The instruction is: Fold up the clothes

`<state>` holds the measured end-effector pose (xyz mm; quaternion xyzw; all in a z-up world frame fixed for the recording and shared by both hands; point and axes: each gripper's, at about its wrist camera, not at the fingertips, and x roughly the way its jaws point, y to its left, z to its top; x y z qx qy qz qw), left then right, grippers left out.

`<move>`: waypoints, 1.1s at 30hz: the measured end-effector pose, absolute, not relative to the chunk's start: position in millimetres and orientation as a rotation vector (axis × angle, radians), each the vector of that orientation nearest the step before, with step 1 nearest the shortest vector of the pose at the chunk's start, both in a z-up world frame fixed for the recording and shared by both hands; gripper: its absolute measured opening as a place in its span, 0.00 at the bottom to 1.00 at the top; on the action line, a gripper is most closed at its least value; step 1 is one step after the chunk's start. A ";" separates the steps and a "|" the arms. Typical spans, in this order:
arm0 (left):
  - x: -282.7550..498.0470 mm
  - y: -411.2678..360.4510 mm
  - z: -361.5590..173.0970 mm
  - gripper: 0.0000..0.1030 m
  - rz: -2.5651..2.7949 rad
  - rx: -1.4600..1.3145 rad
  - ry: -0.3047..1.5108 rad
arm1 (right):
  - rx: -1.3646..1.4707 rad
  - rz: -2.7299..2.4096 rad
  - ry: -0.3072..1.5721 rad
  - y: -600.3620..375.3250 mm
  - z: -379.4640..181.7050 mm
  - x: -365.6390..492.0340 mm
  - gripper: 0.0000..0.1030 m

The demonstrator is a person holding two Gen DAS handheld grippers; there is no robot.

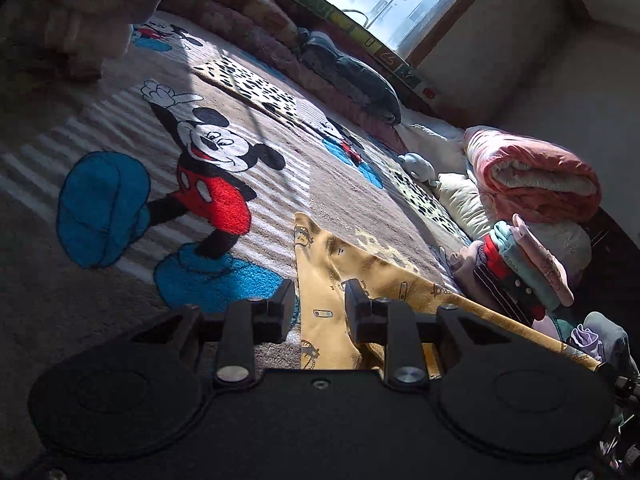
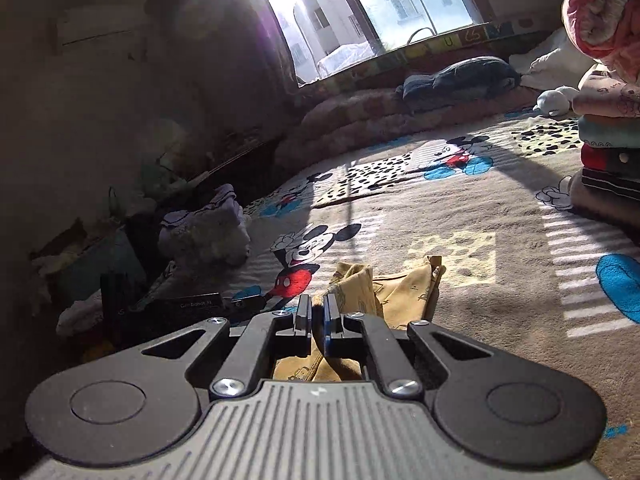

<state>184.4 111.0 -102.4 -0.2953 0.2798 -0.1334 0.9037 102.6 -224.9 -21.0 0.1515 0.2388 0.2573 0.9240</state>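
While our right gripper is pinching a fold of the yellow garment between nearly shut fingers, our left gripper is hovering with its jaws apart, and the same cloth is passing between and beneath them without being clamped. Ahead of the right gripper, the garment is lying bunched on the cartoon-mouse carpet. Off to the left gripper's right, a stack of folded clothes is sitting near a rolled pink blanket.
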 end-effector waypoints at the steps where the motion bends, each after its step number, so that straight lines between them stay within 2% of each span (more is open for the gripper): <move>1: 175.4 117.0 -106.0 0.28 -0.274 -0.653 0.570 | 0.277 0.534 0.493 -216.4 -20.3 99.6 0.07; 4: 162.8 132.8 -115.3 0.30 -0.296 -0.773 0.552 | 0.182 0.556 0.512 -187.4 -23.2 92.8 0.07; 7: 164.5 135.9 -112.7 0.33 -0.308 -0.765 0.540 | 0.080 0.580 0.522 -155.6 -25.9 83.5 0.07; 9: 165.5 138.4 -113.2 0.38 -0.333 -0.780 0.530 | 0.032 0.592 0.528 -140.5 -28.6 79.1 0.07; 18: 179.6 136.5 -124.1 0.39 -0.394 -0.782 0.580 | -0.141 0.627 0.615 -82.4 -69.6 62.1 0.07; 33: 300.9 103.9 -134.9 0.38 -0.512 -0.612 0.665 | 0.007 0.603 0.585 -96.9 -77.5 46.5 0.07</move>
